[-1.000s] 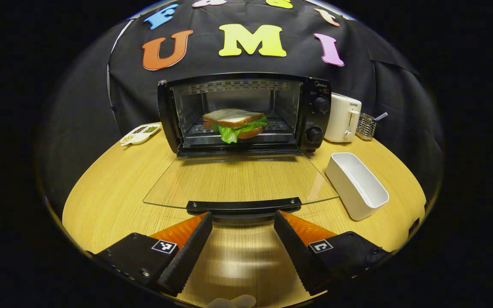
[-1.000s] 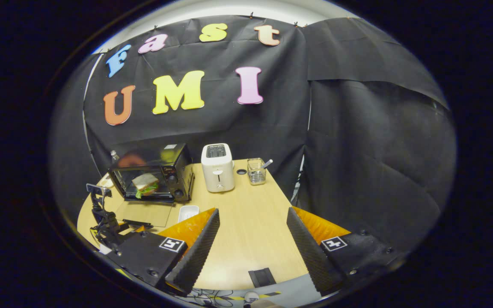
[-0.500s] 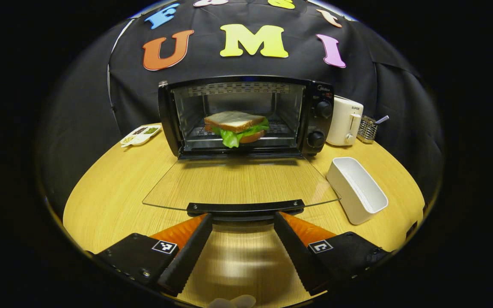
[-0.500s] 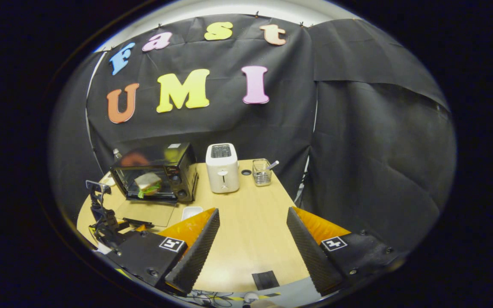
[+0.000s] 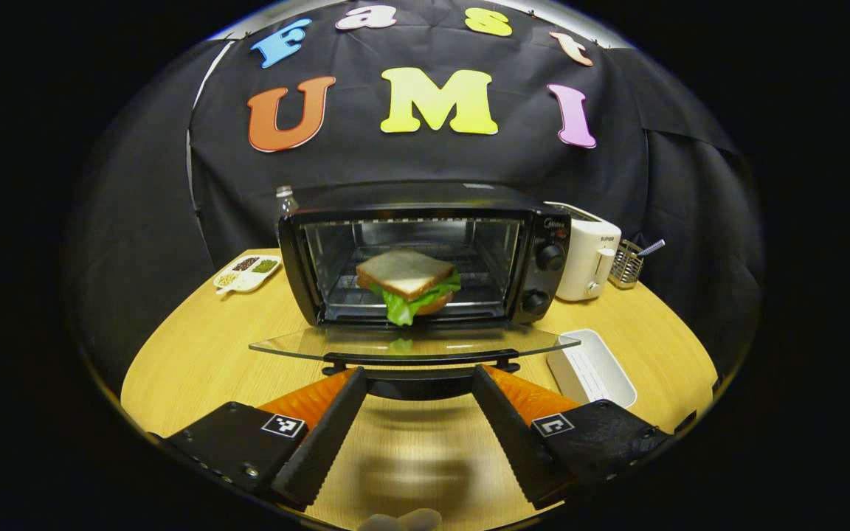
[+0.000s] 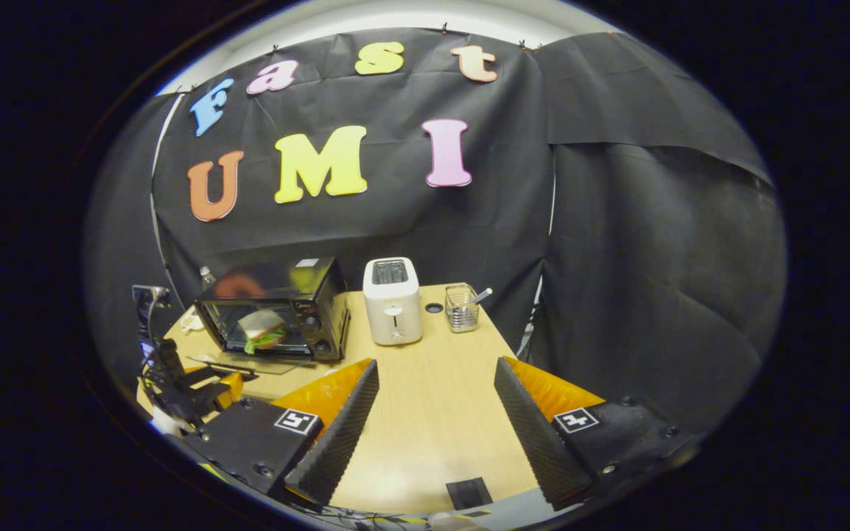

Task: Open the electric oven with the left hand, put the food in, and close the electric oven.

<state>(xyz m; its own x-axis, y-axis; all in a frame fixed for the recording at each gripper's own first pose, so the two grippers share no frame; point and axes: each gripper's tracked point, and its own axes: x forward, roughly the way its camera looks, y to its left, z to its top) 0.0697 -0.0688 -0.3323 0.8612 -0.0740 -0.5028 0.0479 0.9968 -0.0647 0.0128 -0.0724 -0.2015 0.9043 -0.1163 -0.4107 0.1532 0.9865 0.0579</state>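
The black electric oven (image 5: 410, 198) stands at the back of the table with a sandwich (image 5: 404, 274) of white bread and lettuce on its rack. Its glass door (image 5: 307, 345) hangs partly raised, seen almost edge-on. The door's black handle (image 5: 421, 360) lies just over the tips of my left gripper (image 5: 417, 377), which is open and wide apart beneath it. My right gripper (image 6: 436, 365) is open over the table with nothing between its fingers. In the right gripper view the oven (image 6: 277, 302) is at the left, with the left gripper (image 6: 211, 383) at its door.
A white rectangular tray (image 5: 591, 369) lies right of the door. A white toaster (image 5: 586, 251) and a wire utensil holder (image 5: 626, 262) stand right of the oven. A divided dish of seasonings (image 5: 248, 269) sits to its left. The wooden table (image 6: 432, 413) is round-edged.
The glass door has swung up from lying flat on the table to partly raised, and my left gripper has risen with the handle. The right gripper has barely shifted.
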